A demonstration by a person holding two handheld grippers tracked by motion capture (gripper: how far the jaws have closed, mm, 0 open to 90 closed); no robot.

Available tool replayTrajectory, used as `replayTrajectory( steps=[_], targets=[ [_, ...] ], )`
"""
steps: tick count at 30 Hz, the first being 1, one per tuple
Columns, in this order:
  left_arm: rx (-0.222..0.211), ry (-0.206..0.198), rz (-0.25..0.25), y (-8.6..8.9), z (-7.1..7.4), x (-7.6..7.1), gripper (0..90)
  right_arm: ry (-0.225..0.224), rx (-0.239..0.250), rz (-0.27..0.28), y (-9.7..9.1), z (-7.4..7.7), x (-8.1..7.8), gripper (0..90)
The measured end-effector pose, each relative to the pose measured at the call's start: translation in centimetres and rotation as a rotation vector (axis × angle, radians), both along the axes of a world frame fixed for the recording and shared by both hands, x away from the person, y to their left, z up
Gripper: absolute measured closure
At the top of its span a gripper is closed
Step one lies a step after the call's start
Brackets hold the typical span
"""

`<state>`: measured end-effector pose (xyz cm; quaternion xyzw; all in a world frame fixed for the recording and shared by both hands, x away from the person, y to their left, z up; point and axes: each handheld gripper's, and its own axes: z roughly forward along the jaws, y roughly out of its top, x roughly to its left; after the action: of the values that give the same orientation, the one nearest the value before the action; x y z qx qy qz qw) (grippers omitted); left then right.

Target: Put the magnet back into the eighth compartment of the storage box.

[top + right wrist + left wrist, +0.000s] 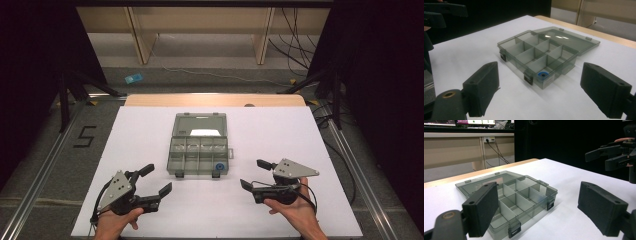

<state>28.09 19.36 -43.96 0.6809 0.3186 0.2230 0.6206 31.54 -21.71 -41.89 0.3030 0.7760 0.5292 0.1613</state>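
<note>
White table [280, 135], open grey compartment box [199, 156] with blue ring [219, 166]; left claw [156, 179], right claw [256, 173] both spread, empty.

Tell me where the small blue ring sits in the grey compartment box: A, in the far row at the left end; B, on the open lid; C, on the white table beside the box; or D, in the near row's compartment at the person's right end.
D: the blue ring lies inside the box, in the near-row compartment at the person's right end, next to a front latch; the right gripper view shows it there too.
</note>
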Motion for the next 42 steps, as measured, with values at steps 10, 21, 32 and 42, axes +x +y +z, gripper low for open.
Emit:
replayTrajectory(
  steps=[10, 21, 32, 42],
  targets=[
    [0.0, 0.001, -0.001, 0.0, 0.0, 0.0, 16.5, -0.022, 0.007, -0.053, -0.8, -0.2, -0.4, 16.3],
    [0.002, 0.001, -0.001, 0.0, 0.0, 0.0, 16.4, -0.014, 0.005, -0.054, -1.3, -0.4, -1.3, 16.2],
    [0.001, 0.002, 0.0, 0.0, 0.0, 0.0, 16.4, -0.026, 0.017, -0.066, -1.7, -0.4, -1.9, 16.3],
    [0.002, 0.001, -0.001, 0.0, 0.0, 0.0, 16.4, -0.021, 0.015, -0.06, -1.7, -0.5, -1.7, 16.3]
  ],
)
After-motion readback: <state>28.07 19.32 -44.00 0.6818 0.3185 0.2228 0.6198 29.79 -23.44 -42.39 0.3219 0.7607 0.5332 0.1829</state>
